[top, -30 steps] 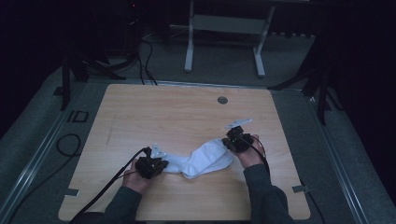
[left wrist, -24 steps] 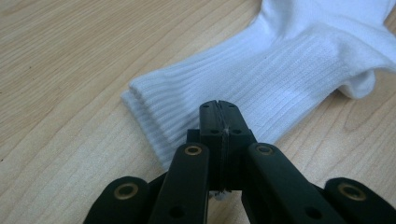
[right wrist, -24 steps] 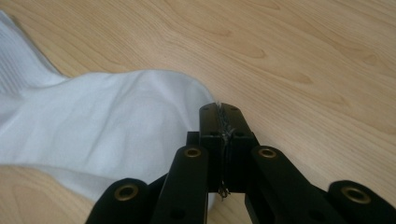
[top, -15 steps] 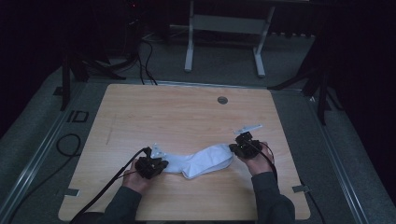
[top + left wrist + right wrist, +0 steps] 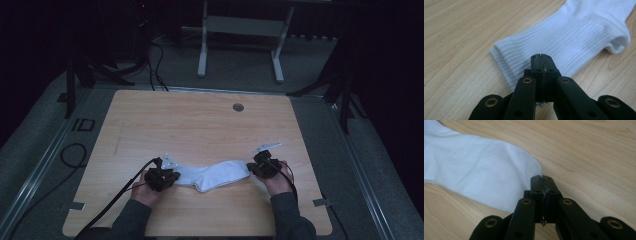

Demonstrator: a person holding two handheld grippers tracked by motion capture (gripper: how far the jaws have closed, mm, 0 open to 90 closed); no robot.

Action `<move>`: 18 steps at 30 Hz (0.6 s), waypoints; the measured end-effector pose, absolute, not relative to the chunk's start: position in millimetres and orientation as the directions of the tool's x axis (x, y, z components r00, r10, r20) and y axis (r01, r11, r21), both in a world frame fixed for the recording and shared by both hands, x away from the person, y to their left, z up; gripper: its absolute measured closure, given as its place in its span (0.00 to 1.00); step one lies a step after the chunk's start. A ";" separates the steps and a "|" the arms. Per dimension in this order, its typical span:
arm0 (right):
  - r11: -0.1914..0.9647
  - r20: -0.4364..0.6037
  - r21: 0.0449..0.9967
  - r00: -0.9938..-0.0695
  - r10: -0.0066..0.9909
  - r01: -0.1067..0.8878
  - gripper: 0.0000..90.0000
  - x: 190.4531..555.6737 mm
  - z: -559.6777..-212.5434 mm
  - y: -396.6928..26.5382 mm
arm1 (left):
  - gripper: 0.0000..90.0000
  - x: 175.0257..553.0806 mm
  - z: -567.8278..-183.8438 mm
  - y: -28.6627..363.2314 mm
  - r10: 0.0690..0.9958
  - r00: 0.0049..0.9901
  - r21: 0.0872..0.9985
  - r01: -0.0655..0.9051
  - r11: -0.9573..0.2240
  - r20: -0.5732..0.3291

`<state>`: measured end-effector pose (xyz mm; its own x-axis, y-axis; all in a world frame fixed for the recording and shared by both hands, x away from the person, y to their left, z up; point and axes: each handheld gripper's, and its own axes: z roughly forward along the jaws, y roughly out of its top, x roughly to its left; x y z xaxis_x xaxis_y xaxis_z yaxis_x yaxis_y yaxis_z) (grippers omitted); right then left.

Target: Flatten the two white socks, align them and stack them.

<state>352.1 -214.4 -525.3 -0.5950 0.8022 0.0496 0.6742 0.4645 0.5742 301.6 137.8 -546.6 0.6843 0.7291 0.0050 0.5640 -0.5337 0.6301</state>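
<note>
From above, the white sock (image 5: 215, 175) lies stretched near the table's (image 5: 200, 125) front edge, bare wood beyond, its ribbed cuff clamped in the left gripper (image 5: 541, 58) and its toe clamped in the right gripper (image 5: 541, 180).

A pale wooden table (image 5: 200, 125) stood on grey floor (image 5: 380, 165) (room dark); a metal frame (image 5: 240, 30) stood at twelve o'clock.

The high view is dim and slightly soft, with the room beyond the counter (image 5: 200, 130) lost in near darkness. Both gripper views are evenly and brightly lit, without glare. There the wood grain is rendered sharply, while the black jaws at the bottom are slightly blurred.
</note>
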 end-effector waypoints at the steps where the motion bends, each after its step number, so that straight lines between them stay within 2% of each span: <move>1: 0.464 0.047 0.574 -0.594 0.803 0.674 0.98 352.0 -526.4 -214.9 | 1.00 301.6 -546.6 137.8 0.729 0.684 0.630 0.564 -0.534 0.005; 18: 0.478 0.016 0.626 -0.623 0.782 0.616 0.97 354.1 -525.7 -209.0 | 0.99 301.4 -546.1 137.8 0.728 0.686 0.632 0.560 -0.536 0.009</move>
<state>354.1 -209.0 -525.7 -0.6228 0.7823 0.0155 0.6162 0.4782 0.6258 301.4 137.8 -546.1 0.6860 0.7275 0.0093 0.5600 -0.5361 0.6316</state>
